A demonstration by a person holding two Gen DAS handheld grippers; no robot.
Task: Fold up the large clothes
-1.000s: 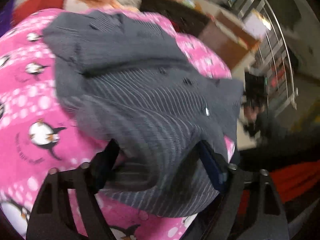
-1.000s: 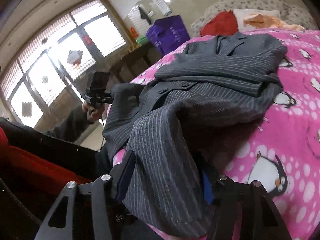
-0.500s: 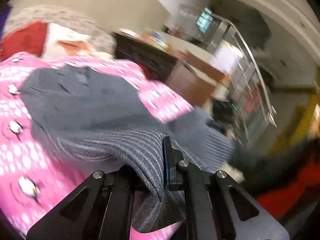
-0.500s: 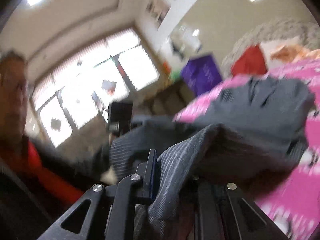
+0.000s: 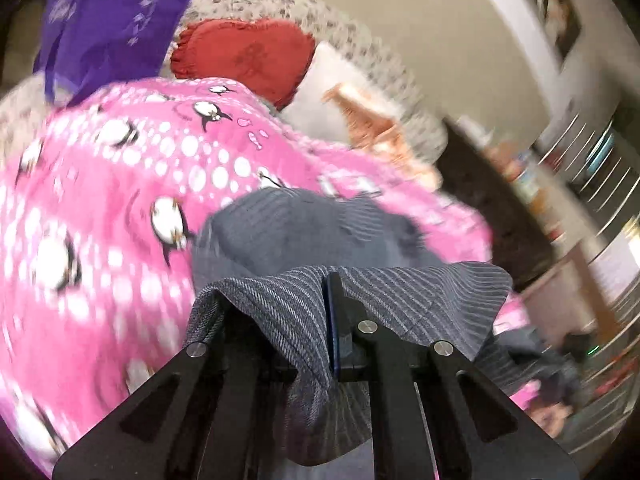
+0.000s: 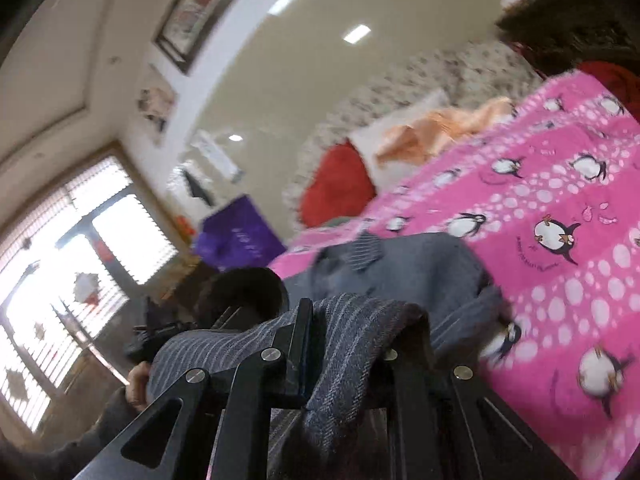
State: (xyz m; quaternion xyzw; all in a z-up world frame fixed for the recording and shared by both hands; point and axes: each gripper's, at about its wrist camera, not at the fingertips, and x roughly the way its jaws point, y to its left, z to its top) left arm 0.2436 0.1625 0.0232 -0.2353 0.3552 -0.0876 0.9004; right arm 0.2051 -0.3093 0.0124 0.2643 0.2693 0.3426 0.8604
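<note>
Both grippers are clamping the hem of the grey pinstriped suit jacket: left gripper is pinching striped cloth flat between closed jaws, right gripper is biting a thicker bunch draped over its fingers. Jacket body is lying on the pink penguin blanket covering the bed, lapels toward the red cushion. Fabric is looking soft, heavyish and droopy, sagging between grips, so I'm favouring holds at hem corners, keeping the edge taut.
</note>
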